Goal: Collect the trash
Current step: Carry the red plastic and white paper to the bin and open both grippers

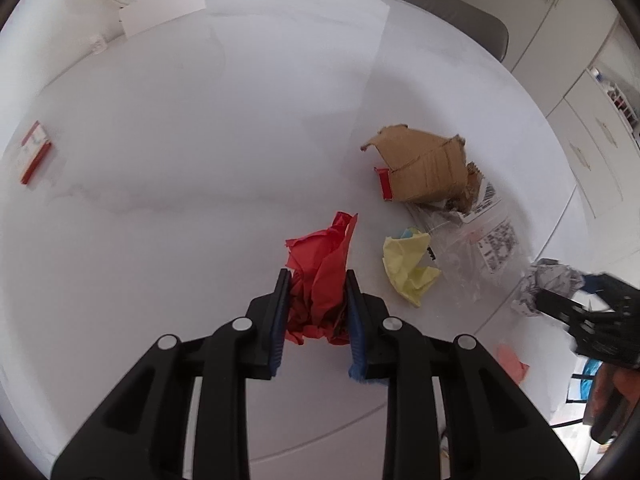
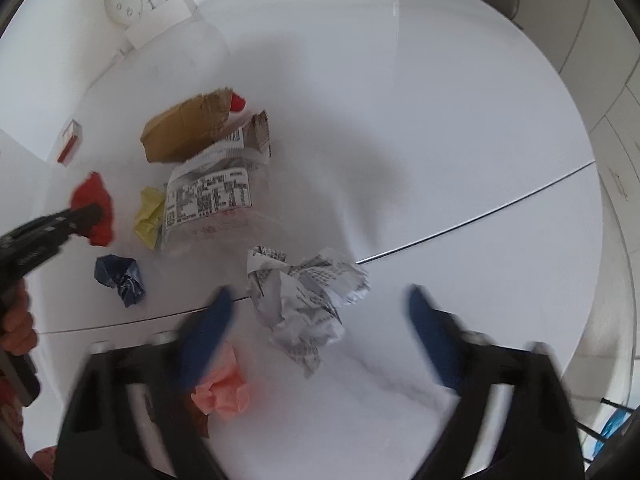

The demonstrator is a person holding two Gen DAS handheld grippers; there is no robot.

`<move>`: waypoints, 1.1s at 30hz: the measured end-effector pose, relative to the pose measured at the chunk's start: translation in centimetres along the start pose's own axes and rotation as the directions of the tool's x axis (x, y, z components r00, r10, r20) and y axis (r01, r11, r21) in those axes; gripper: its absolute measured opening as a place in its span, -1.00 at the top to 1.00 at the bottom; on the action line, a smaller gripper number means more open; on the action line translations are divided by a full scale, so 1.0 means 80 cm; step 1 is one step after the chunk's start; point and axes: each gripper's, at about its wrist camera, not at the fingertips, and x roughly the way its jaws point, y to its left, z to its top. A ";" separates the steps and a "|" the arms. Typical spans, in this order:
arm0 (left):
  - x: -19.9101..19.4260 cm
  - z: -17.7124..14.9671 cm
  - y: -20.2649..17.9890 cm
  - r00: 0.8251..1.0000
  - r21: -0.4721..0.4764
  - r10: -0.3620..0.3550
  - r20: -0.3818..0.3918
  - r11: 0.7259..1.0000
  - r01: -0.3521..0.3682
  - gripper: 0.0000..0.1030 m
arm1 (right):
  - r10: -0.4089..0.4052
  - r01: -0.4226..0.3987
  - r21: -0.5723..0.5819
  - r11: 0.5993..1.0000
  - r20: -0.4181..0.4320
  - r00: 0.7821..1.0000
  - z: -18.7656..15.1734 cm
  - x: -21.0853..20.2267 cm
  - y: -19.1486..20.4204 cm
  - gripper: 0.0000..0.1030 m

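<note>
With the left gripper (image 1: 316, 280) clamped on the red paper (image 1: 320, 280) just left of the yellow wad (image 1: 408, 268), lift straight up so loose folds don't drag the wad. The right gripper (image 2: 320, 308) is wide open around the newsprint ball (image 2: 304, 300), below-right of the wad (image 2: 150, 216); close on its bulk, not a stray flap. The bag (image 2: 208, 200) label's print is unreadable.
</note>
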 end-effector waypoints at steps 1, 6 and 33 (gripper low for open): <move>-0.010 -0.002 0.001 1.000 -0.004 0.004 0.009 1.000 -0.004 0.50 | 0.016 -0.016 0.017 1.000 0.001 1.000 -0.002 -0.001 -0.003 0.03; -0.056 -0.020 -0.020 0.999 0.018 -0.009 0.050 1.000 0.008 0.49 | 0.042 -0.045 0.051 0.998 0.059 0.997 -0.016 -0.033 -0.016 0.09; -0.124 -0.197 -0.366 0.937 0.527 -0.297 -0.185 0.774 0.350 0.49 | -0.168 0.140 0.354 0.925 0.049 0.985 -0.322 -0.153 -0.175 -0.77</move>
